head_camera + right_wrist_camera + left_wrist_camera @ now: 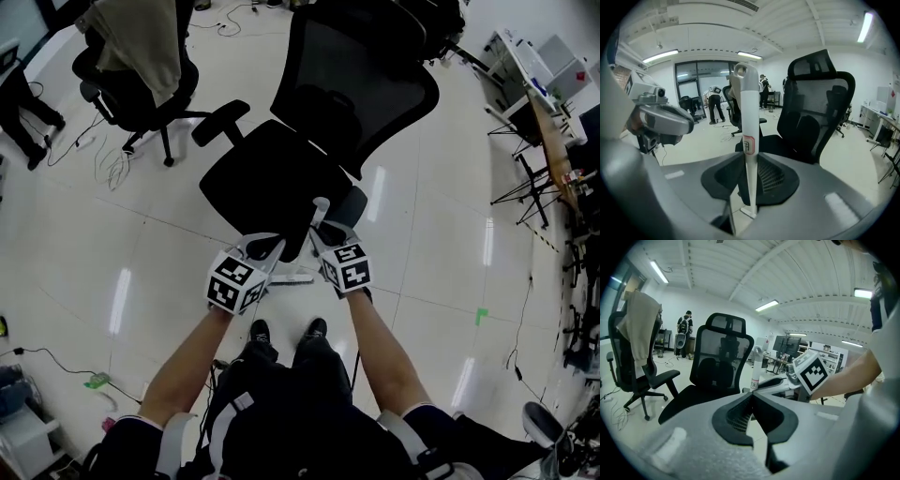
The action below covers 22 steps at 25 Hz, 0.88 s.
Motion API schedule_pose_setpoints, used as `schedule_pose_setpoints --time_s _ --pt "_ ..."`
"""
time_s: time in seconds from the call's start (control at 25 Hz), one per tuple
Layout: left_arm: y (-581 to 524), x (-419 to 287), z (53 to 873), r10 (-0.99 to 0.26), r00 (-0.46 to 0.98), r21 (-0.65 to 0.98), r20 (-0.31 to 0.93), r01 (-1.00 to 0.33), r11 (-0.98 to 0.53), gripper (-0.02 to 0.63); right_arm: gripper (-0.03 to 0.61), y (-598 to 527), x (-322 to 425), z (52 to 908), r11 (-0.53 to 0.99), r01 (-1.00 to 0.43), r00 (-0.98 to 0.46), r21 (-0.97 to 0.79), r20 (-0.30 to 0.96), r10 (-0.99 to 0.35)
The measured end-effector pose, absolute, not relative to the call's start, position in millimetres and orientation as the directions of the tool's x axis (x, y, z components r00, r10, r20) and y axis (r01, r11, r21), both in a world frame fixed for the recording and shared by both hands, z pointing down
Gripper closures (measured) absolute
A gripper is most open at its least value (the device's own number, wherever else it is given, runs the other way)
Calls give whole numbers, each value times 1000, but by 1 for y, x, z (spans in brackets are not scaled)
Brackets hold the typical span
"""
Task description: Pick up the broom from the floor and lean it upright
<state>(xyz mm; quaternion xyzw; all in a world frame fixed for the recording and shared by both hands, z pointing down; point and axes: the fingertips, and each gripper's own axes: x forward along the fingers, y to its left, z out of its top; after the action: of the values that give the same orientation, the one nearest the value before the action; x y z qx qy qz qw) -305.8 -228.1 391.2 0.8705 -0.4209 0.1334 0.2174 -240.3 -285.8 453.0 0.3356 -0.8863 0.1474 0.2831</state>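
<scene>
Right tongs (750, 163): clamped on the broom (746, 108). In the right gripper view the ribbed pads press the white handle from both sides, just below a small red-bordered label (748, 145). The jaws stand only partly apart — as far as the handle's thickness holds them.

Broom: upright, or very nearly so. The handle rises straight out of the right tongs towards 12 o'clock, and its rounded top end is clear of everything. Its lower end shows below the jaws, down by the floor (422, 216); contact with the tiles cannot be confirmed.

Left tongs (751, 395): jaws together, tips meeting, nothing between them. They sit at 9 o'clock of the right tongs, close beside them but apart from the broom — no contact with the handle is visible in either gripper view.

Surroundings: a black office chair (281, 178) stands at 12 o'clock of both tongs, its seat edge just beyond the broom handle in the head view. A second chair (141, 94) with a beige garment (145, 42) draped over its back stands at 10 o'clock, well apart.
</scene>
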Motion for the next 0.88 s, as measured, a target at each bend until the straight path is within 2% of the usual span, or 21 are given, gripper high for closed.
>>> schedule_pose_setpoints --time_s 0.76,0.88 --pt "-273 -311 395 -768 450 258 455 -892 -370 614 482 -361 -270 477 831 -543 -700 -117 609 -372" --pt "-273 -313 393 -779 433 252 454 -901 -354 614 464 -361 -274 473 839 -530 -715 -124 597 -364"
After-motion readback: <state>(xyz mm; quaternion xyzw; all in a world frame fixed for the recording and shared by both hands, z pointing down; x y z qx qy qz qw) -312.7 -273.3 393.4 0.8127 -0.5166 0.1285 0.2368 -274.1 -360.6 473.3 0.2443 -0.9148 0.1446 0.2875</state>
